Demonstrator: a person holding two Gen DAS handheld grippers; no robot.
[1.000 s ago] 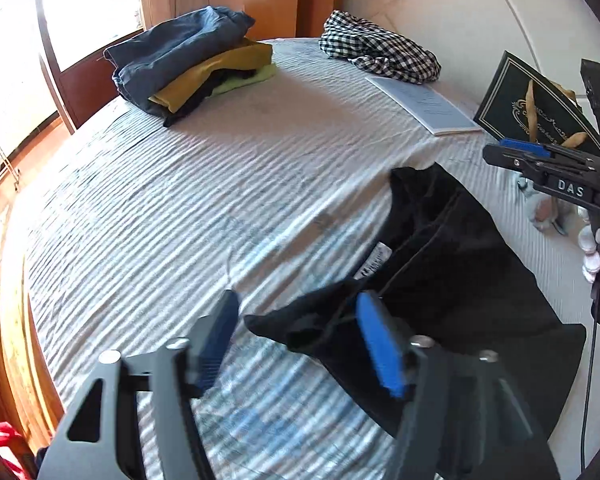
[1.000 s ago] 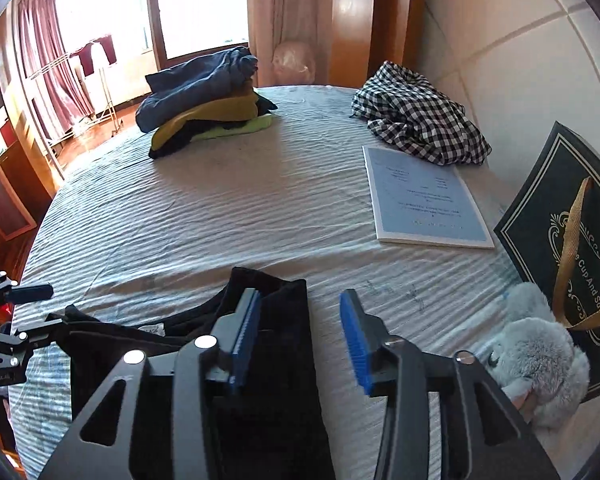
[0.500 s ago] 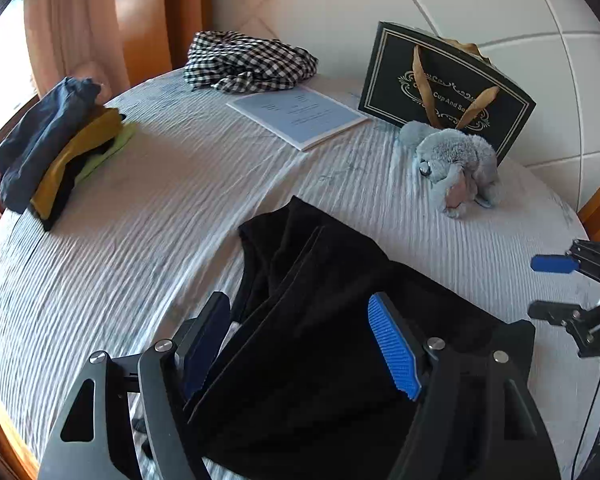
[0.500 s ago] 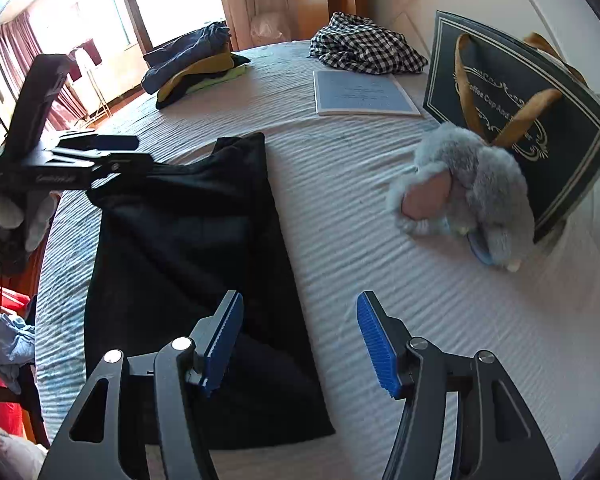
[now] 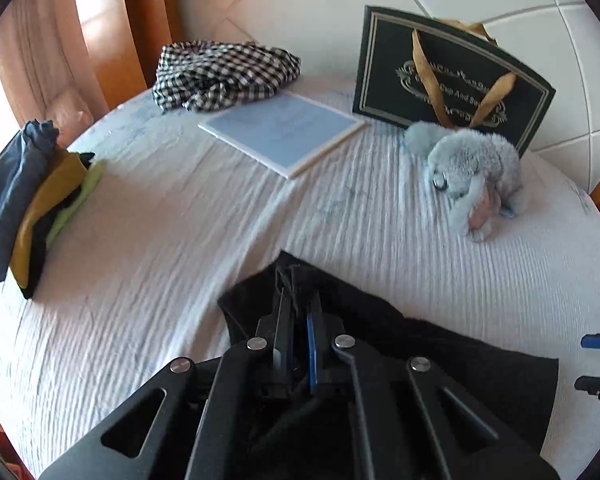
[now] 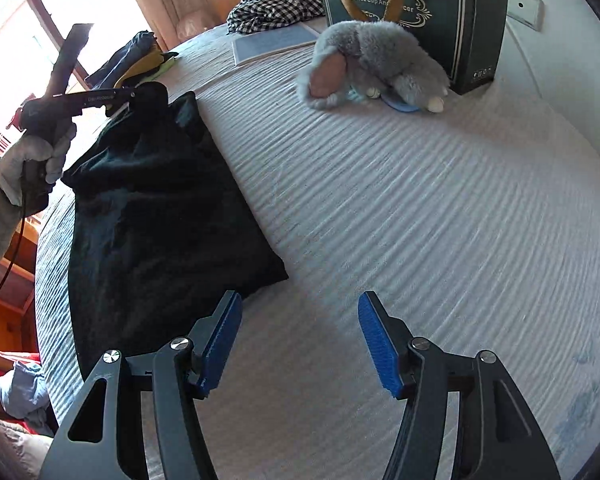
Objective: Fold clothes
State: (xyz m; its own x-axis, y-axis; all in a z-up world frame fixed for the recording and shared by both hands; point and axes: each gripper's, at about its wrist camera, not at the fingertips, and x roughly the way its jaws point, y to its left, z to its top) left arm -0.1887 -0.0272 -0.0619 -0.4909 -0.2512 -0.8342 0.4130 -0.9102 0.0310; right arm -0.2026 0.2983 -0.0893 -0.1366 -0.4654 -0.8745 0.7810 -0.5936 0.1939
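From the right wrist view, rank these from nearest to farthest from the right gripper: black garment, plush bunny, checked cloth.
Measured from the right gripper, whose jaws stand open:
1. Black garment, just ahead on the left, its corner near the left finger.
2. Plush bunny, farther ahead, slightly right, against the gift bag.
3. Checked cloth, at the far edge, behind the booklet.

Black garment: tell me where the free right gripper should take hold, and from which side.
Probably the near corner of the black garment, by the right gripper. The left gripper is shut on the far end, lifting it, so the near end lies flat. Come in low from the bare sheet side, where that edge lies exposed.
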